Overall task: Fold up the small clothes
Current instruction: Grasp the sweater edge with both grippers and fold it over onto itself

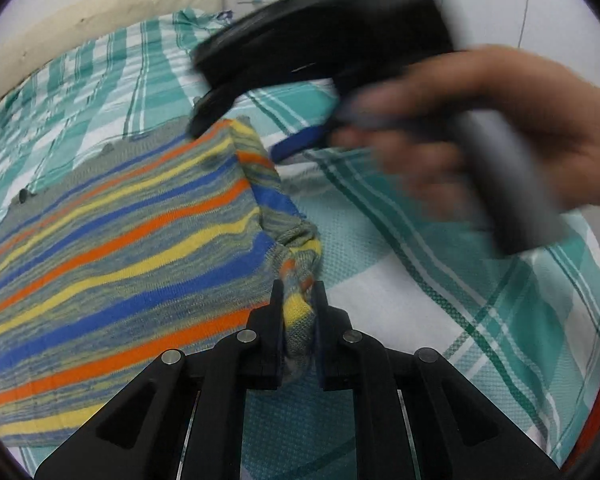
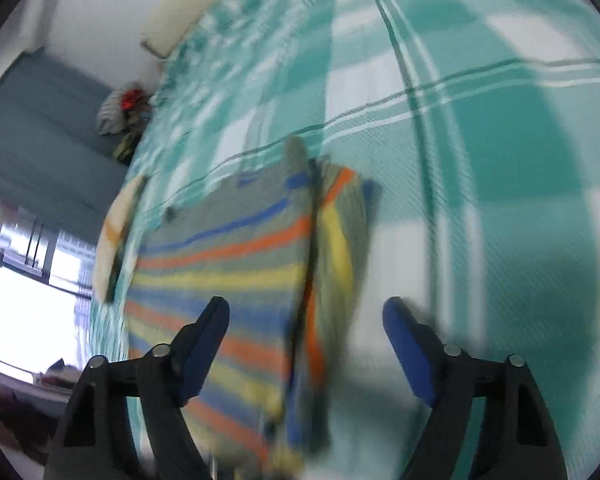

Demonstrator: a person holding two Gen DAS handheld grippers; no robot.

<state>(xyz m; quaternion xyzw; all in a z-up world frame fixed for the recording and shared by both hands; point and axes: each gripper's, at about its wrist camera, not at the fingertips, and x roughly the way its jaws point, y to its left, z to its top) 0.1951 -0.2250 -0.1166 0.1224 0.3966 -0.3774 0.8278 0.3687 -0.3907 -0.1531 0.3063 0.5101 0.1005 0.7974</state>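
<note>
One striped knit sweater (image 1: 112, 220) lies mostly flat on the plaid bedsheet (image 1: 440, 300), grey with blue, orange and yellow bands; its right side edge runs diagonally from the far corner down toward the near side, and one sleeve (image 1: 284, 216) lies bunched along that edge. Left gripper (image 1: 298, 292) has its jaws pressed together on the sleeve's cuff end, a wad of yellow knit squeezed between the two black fingers. Right gripper (image 2: 306, 344) is spread wide, blue pads (image 2: 408, 352) well apart, hovering above the sweater's (image 2: 228, 272) right edge with the folded sleeve strip (image 2: 340, 240) between the fingers in view but not touching either; right wrist view is motion-blurred, so fine contact can't be told. In the left wrist view the right gripper (image 1: 300, 144) shows as a blurred black body held by one hand (image 1: 500, 128), above the sheet just right of the sweater's far corner. Bare sheet (image 2: 500, 160) extends right and beyond the sweater. Three dark buttons (image 1: 22, 195) sit along the sweater's far grey hem. One cream headboard cushion (image 1: 100, 16) bounds the bed's far edge; a small clothes pile (image 2: 124, 108) sits at the bed's far left corner.
</note>
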